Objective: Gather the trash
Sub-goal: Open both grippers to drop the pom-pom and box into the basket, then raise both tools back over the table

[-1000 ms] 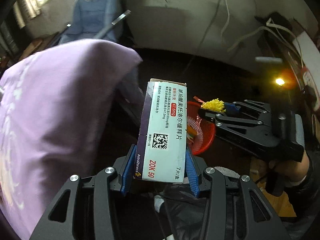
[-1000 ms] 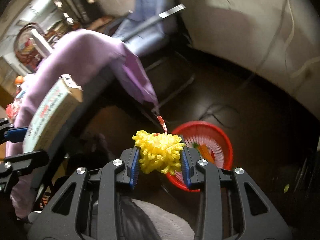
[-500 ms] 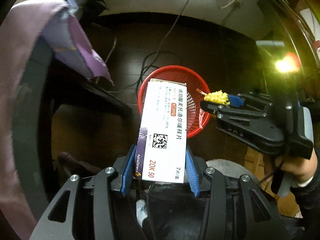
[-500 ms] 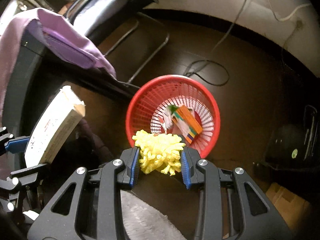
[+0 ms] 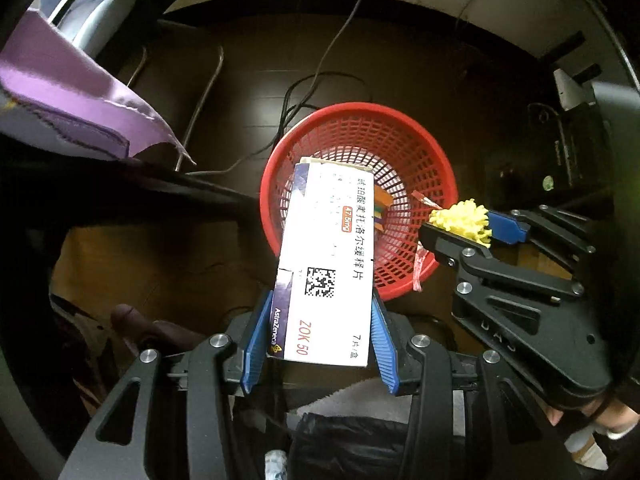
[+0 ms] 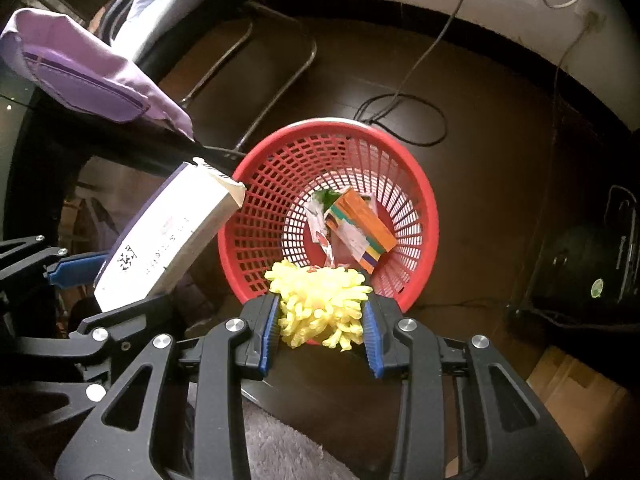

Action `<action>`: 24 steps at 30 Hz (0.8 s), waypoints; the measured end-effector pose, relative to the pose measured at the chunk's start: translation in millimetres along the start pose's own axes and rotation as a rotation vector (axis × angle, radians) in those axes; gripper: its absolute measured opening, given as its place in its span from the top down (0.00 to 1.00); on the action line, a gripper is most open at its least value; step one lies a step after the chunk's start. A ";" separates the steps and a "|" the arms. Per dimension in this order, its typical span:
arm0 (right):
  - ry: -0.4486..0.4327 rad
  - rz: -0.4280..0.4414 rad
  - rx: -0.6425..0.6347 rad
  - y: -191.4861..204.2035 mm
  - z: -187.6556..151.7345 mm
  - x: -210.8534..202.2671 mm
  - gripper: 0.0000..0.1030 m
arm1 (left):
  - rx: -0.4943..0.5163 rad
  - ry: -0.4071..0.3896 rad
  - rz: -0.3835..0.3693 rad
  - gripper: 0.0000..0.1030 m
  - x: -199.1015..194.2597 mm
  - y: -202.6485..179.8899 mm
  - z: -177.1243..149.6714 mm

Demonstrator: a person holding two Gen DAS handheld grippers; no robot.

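Red basket [image 6: 416, 184] — one; left tongs [image 5: 318, 344] grip one medicine box [image 5: 326, 264], right tongs [image 6: 320, 330] one yellow tuft [image 6: 320, 300].

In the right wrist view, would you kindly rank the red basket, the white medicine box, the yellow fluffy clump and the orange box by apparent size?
1. red basket
2. white medicine box, though it is closer to the camera, which inflates it
3. yellow fluffy clump, also close to the camera
4. orange box, deepest in the basket, so its true rank against the clump is unsure
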State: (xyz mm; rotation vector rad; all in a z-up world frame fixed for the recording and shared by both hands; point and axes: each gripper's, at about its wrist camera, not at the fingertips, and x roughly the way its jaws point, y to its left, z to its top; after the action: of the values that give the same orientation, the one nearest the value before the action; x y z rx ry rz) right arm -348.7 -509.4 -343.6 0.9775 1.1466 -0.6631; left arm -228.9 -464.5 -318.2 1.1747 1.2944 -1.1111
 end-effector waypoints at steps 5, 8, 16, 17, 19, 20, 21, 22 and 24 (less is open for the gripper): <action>0.040 -0.005 0.022 -1.4 3.6 9.5 0.64 | 0.014 0.012 -0.012 0.56 10.0 -1.8 2.8; 0.043 -0.015 0.017 -2.0 6.5 5.9 0.60 | 0.017 0.010 -0.017 0.55 4.6 -1.2 -1.6; 0.056 -0.031 0.051 -9.7 5.9 -3.3 0.44 | -0.004 -0.030 -0.010 0.12 -9.0 4.7 -9.5; 0.053 -0.033 0.058 -11.0 5.4 -5.2 0.44 | -0.009 -0.030 -0.023 0.12 -11.4 5.3 -10.4; 0.048 -0.029 0.074 -13.7 4.9 -9.6 0.44 | -0.010 -0.041 -0.019 0.12 -17.4 4.8 -12.5; 0.043 -0.027 0.079 -14.6 5.7 -12.6 0.43 | -0.010 -0.047 -0.018 0.12 -21.3 4.3 -14.2; 0.038 -0.026 0.081 -14.3 6.4 -16.2 0.43 | -0.010 -0.048 -0.020 0.11 -24.9 3.2 -14.9; 0.033 -0.032 0.074 -12.7 7.5 -21.4 0.43 | -0.011 -0.048 -0.020 0.11 -26.9 2.3 -15.6; 0.022 -0.048 0.060 -8.9 10.5 -29.9 0.41 | -0.013 -0.053 -0.026 0.10 -35.1 0.6 -18.2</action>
State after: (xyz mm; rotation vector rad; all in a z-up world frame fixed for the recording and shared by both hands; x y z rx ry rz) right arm -360.7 -524.0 -316.7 1.0129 1.1779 -0.7308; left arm -229.9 -448.2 -282.2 1.1146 1.2776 -1.1431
